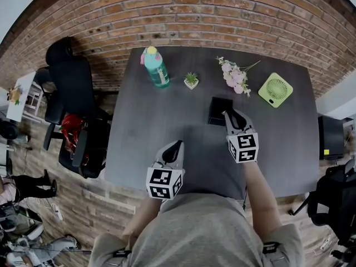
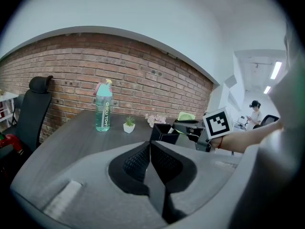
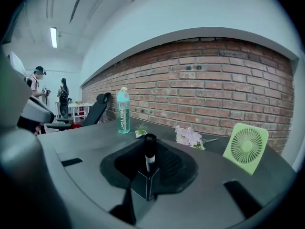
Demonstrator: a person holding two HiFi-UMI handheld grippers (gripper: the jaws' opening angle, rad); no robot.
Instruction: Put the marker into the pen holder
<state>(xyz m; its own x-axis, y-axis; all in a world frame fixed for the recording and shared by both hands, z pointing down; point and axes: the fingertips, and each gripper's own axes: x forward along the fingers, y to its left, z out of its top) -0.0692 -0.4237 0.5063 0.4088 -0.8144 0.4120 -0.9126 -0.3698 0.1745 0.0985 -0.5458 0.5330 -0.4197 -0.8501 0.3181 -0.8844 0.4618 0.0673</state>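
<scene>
The black square pen holder [image 1: 218, 110] stands on the dark grey table [image 1: 156, 127], right of centre. My right gripper [image 1: 231, 118] is at the holder's right edge, its tips over the rim. In the right gripper view its jaws [image 3: 146, 179] are shut on the marker [image 3: 149, 152], a white barrel with a black cap standing up between them. My left gripper [image 1: 173, 149] hovers near the table's front, left of the holder, shut with nothing in it. From the left gripper view [image 2: 150, 162] the holder [image 2: 164, 133] shows ahead, with the right gripper [image 2: 189, 129] beside it.
Along the back of the table stand a teal water bottle [image 1: 156, 67], a small potted plant [image 1: 191, 80], pink flowers [image 1: 235, 75] and a green fan [image 1: 275, 89]. A black office chair [image 1: 69, 88] is left of the table. A brick wall runs behind.
</scene>
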